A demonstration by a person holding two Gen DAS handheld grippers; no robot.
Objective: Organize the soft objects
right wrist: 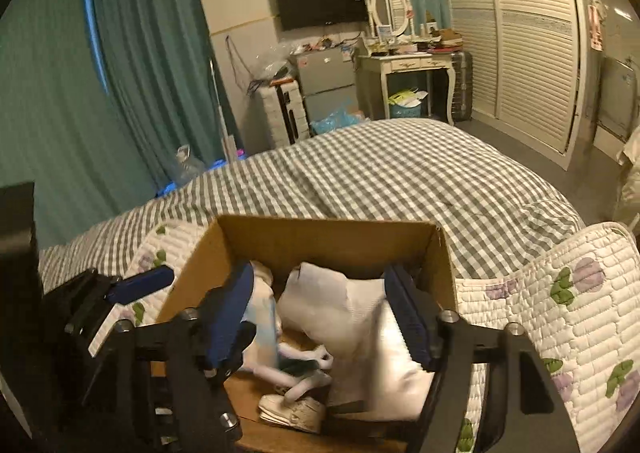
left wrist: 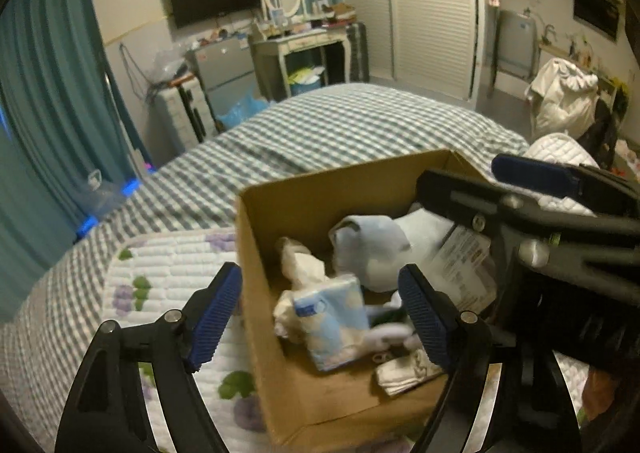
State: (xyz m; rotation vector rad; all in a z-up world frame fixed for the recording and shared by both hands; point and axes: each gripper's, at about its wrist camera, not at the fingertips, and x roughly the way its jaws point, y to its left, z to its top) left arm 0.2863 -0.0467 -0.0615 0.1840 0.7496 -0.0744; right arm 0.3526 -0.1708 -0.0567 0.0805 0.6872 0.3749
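Sitting on a quilted floral pad (left wrist: 172,277) over a checked bedspread (left wrist: 340,125), the cardboard box (left wrist: 280,333) fills the lower centre of both views. Inside: a pale blue plush (left wrist: 370,249), a tissue pack (left wrist: 332,325), a folded cloth (left wrist: 408,371) and a white cushion (right wrist: 360,305).

Left gripper (left wrist: 320,317) spread wide, empty, its fingers straddling the box's near-left wall. Right gripper (right wrist: 320,317) also spread, empty, low inside the box with the cushion between its fingers; its body blocks the box's right side in the left view.

Behind, upper frame: TV (right wrist: 320,3), dressing table (right wrist: 404,65), teal curtains (right wrist: 140,53), louvred wardrobe (right wrist: 532,33).
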